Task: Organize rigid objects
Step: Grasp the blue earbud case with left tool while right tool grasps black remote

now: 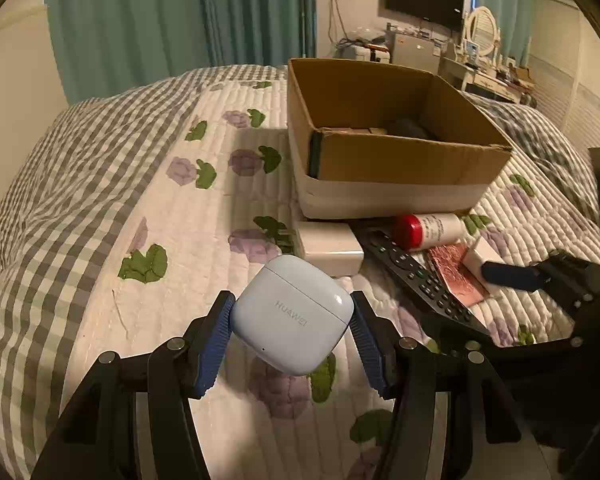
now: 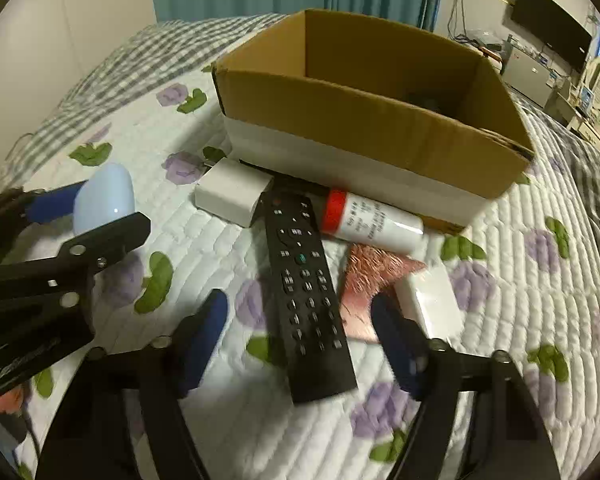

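the left gripper (image 1: pixel 292 334) clamps a pale blue earbud case (image 1: pixel 292 316) between both pads, above the quilt (image 1: pixel 160 280); the right gripper (image 2: pixel 300 332) is spread wide, empty, straddling the black remote (image 2: pixel 306 292); beyond lies the red-capped bottle (image 2: pixel 372 220), then the cardboard box (image 2: pixel 372 136)
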A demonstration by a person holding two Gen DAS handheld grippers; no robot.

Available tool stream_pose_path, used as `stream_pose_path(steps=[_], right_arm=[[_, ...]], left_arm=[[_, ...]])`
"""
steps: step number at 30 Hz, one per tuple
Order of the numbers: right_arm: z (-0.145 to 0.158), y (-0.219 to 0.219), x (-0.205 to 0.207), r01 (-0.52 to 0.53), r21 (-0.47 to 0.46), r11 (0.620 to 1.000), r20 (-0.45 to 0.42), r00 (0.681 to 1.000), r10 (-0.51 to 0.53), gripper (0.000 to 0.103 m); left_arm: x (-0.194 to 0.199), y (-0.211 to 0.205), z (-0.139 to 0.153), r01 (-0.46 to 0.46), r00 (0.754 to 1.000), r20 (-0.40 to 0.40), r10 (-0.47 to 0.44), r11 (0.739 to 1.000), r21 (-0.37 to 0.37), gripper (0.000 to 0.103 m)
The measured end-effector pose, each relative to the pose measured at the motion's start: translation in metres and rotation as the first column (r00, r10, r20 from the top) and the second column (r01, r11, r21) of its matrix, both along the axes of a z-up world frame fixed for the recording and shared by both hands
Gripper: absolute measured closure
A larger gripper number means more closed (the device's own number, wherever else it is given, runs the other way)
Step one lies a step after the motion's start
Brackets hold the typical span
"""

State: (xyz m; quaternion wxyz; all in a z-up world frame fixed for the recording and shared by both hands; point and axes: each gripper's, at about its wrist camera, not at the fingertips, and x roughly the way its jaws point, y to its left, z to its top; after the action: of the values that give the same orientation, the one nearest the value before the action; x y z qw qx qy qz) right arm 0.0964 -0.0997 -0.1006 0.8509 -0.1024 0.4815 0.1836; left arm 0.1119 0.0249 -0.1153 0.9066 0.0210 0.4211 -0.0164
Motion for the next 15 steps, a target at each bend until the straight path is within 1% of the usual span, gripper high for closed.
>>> stream_pose_path(steps=[2,4,5,6,8,11,12,15], right_arm=[[-0.007,0.005,0.006,-0.003,-0.007,1.0,-0.016,1.0,0.003,0.045],[-0.015,0.009,0.012,-0.005,-0.022,1.0,-0.031,1.0,0.004,0.056],[-0.018,0.01,0.014,-0.008,-0.031,0.999,-0.035,0.999,0.006,0.059],[-0.022,0.011,0.018,-0.007,-0.04,0.999,-0.039,0.999,0.006,0.06],[-0.028,0.012,0.023,0.0,-0.048,0.999,-0.04,0.999,-0.002,0.06],[-0.037,0.013,0.03,0.007,-0.04,0.999,-0.056,0.998,-0.009,0.062],[-0.039,0.013,0.031,0.009,-0.038,0.999,-0.056,0.998,-0.011,0.064],[-0.034,0.01,0.028,0.018,-0.012,1.0,-0.06,0.998,-0.019,0.066]], left_arm=[[0.002,0.003,-0.003,-0.011,1.0,-0.009,0.01,1.0,-0.009,0.044],[0.004,0.007,-0.006,-0.017,1.0,-0.018,0.017,1.0,-0.025,0.044],[0.004,0.009,-0.008,-0.017,1.0,-0.022,0.017,0.999,-0.035,0.044],[0.005,0.011,-0.009,-0.017,0.999,-0.028,0.016,0.999,-0.047,0.044],[0.004,0.012,-0.01,-0.015,0.999,-0.032,0.013,0.998,-0.057,0.044],[0.003,0.011,-0.01,-0.008,0.999,-0.031,0.006,0.998,-0.064,0.044],[0.003,0.011,-0.01,-0.006,1.0,-0.031,0.004,0.998,-0.066,0.044],[0.001,0.011,-0.009,0.0,0.999,-0.04,-0.003,0.996,-0.092,0.044]])
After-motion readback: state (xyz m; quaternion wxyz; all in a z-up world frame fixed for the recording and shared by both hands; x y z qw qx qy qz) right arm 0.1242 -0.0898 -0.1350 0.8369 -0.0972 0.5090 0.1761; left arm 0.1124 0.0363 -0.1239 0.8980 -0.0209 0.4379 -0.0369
